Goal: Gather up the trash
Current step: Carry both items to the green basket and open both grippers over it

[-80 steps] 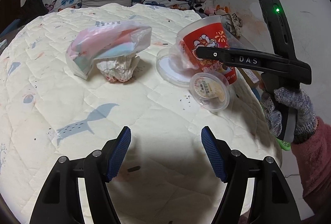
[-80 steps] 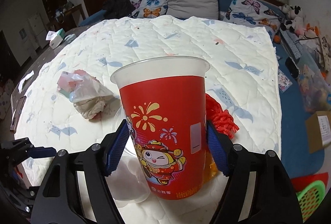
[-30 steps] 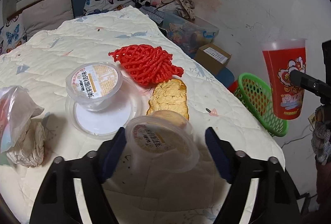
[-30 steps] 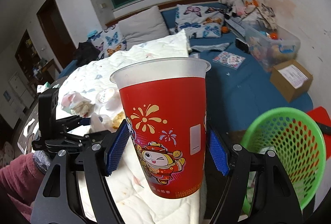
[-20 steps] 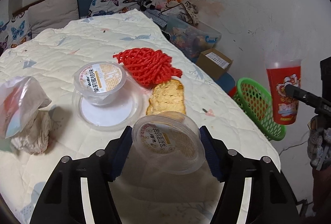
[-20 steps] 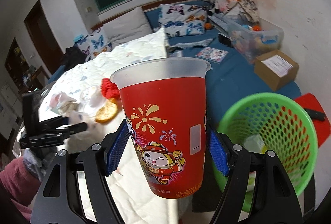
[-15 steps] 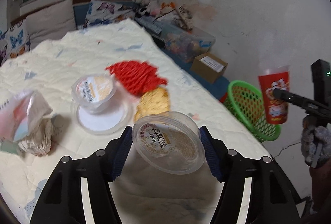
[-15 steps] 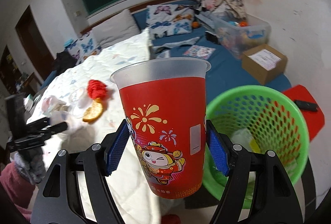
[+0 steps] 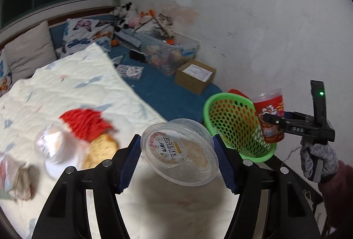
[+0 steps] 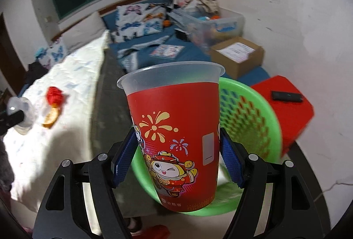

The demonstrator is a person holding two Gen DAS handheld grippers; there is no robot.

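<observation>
The right gripper (image 10: 177, 157) is clamped on a red cup (image 10: 176, 135). Its blue pads (image 10: 230, 159) press on both sides of the cup, low down, so the cup stands straight up and cannot slip. The cup looks empty at the top. It hangs right at the green basket (image 10: 253, 115), which sits on the floor beside the bed (image 10: 66, 75). I think the basket is the bin, and the cup is held there so it can be dropped in.

The left gripper (image 9: 176, 151) is clamped on a clear tub (image 9: 179, 151) with a label on its lid. The left pad touches its rim, and the right pad sits at its other side. The tub leans over a bit, most likely because it is round and was grabbed by the edges. It is up in the air above the edge of the bed, and the basket (image 9: 233, 124) is close ahead of it. So this bit of trash looks to be on its way to the bin too, just behind the cup.

More trash waits on the bed: a red net (image 9: 86, 123), a piece of bread (image 9: 101, 149), another tub (image 9: 51, 144) on a white lid, and a crumpled bag (image 9: 15, 175) at the left edge. These are blurry, so I can't tell more about them.

A gloved hand (image 9: 317, 160) holds the right gripper.

The job is only partly done. If the cup is let go too far to the side, it might hit the rim and fall on the floor.
</observation>
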